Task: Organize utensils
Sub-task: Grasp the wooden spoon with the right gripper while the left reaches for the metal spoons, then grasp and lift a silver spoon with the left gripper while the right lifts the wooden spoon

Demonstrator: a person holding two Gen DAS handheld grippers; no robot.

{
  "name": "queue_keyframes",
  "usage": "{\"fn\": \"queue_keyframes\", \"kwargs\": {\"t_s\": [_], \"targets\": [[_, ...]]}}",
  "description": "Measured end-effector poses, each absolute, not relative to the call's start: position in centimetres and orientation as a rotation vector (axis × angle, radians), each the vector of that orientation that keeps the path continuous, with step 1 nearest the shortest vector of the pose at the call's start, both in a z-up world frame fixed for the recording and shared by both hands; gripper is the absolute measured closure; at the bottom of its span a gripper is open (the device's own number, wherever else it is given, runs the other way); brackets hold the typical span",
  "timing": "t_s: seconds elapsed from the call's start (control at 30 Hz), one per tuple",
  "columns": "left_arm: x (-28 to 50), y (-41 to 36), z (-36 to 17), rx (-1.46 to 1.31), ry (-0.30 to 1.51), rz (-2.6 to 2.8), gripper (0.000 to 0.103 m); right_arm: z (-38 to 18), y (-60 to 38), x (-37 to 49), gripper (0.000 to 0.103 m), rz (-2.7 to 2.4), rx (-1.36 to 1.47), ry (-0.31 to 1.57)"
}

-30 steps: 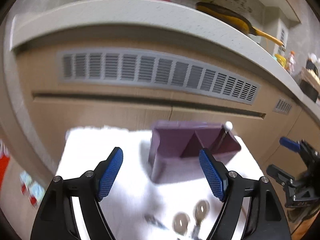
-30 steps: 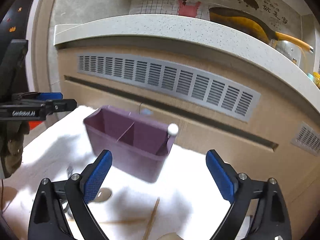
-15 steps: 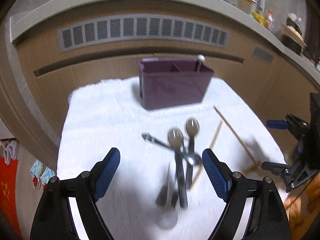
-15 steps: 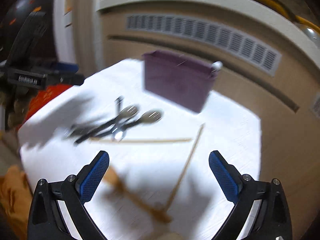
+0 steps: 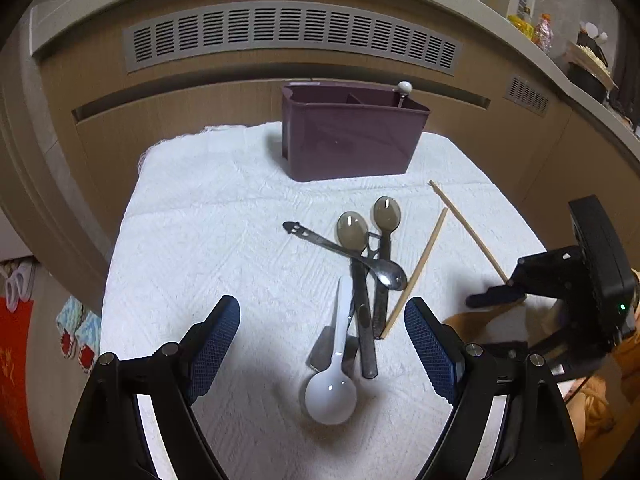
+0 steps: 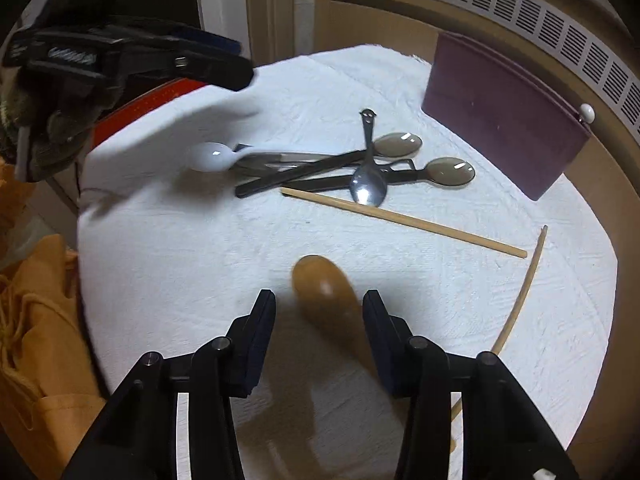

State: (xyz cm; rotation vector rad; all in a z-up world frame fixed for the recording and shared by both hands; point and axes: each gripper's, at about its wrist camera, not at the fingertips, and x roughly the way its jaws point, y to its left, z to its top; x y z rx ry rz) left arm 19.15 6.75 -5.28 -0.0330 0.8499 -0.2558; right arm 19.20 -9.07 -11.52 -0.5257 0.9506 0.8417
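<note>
Blue-padded right gripper (image 6: 319, 309) closing, wooden spoon (image 6: 325, 287) between the jaws, pads not yet pressing on it. Left gripper (image 5: 322, 334) spread wide above a white spoon (image 5: 333, 389), gripping nothing. Just beyond, piled on the white towel (image 5: 208, 216): two dark spoons (image 5: 352, 230), a steel spoon (image 5: 384, 271), loose chopsticks (image 5: 416, 272). Farther back, upright near the towel's far edge, purple utensil holder (image 5: 348, 136).
</note>
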Motion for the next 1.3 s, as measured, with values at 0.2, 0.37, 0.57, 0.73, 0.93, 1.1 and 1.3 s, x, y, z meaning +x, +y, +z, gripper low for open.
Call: {"fn": "queue_keyframes", "kwargs": {"t_s": [0.2,0.37,0.57,0.73,0.93,1.1,1.3], "targets": [[19.5,10.2,-6.0,-0.161,0.858,-0.199,0.018,-12.0,-9.1,20.1,0.064,0.861,-0.521,0.970],[19.6,11.1,-6.4,-0.206,0.874,-0.207,0.018,-11.4,-9.4,20.2,0.076,0.802,-0.472,0.962],[18.9,6.6,-6.7,-0.056,0.863,-0.324,0.018,-8.5,-13.0,22.6,0.076,0.697,-0.238,0.943],[20.3,2.2,-7.3,0.077,0.880,-0.390,0.022,-7.1,-15.6,23.8,0.076,0.625,-0.112,0.925],[27.1,0.5,-6.6,0.010,0.894,-0.396,0.049,-6.6,-15.6,23.1,0.076,0.565,-0.109,0.867],[31.9,-0.4,-8.7,0.079,0.981,-0.365,0.050,-6.2,-15.9,22.6,0.076,0.570,-0.115,0.835],[32.8,-1.4,-11.1,0.108,1.096,-0.424,0.050,-6.0,-16.0,22.4,0.076,0.564,-0.123,0.813]]}}
